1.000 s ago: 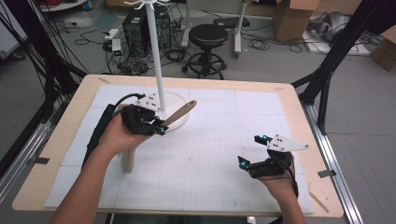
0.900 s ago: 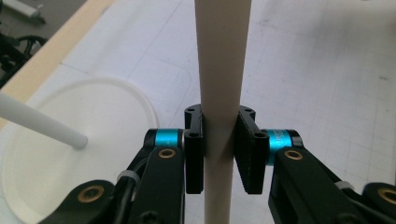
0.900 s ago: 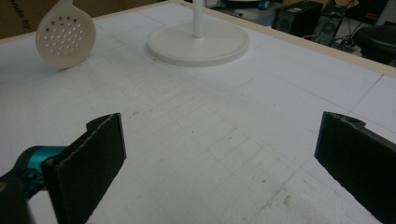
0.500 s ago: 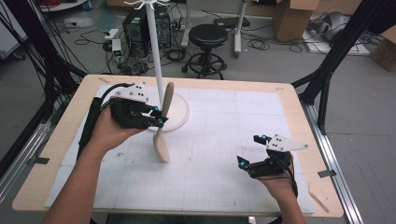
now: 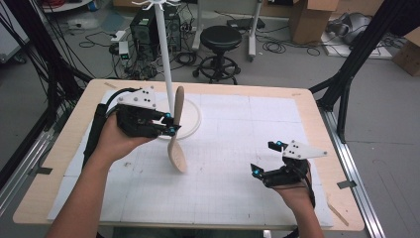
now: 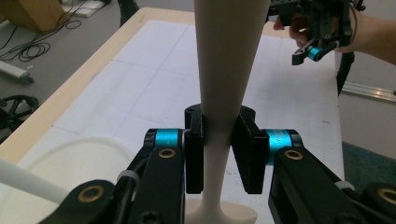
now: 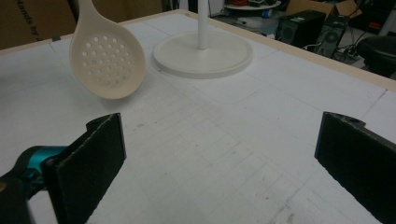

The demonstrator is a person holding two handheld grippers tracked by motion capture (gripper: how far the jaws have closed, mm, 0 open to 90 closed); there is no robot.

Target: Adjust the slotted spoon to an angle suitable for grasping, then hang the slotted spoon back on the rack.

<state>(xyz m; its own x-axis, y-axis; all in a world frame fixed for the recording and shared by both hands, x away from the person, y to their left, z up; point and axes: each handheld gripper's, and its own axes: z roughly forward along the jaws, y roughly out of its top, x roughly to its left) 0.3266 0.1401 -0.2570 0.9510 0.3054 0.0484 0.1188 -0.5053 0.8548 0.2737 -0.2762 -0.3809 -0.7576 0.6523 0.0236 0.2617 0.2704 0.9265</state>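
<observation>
lifted upright: smooth perforated beige spoon (image 5: 176, 134).

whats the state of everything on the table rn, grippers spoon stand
left gripper: shut on the slotted spoon's handle, held above the table
slotted spoon: lifted clear of the table, near upright, perforated bowl pointing down
right gripper: open, jaws wide apart, holding nothing, low over the table
stand: upright on the table, round base flat, white pole rising from it

A brown cardboard box (image 7: 28, 21) bears partial print reading "Hands by".
</observation>
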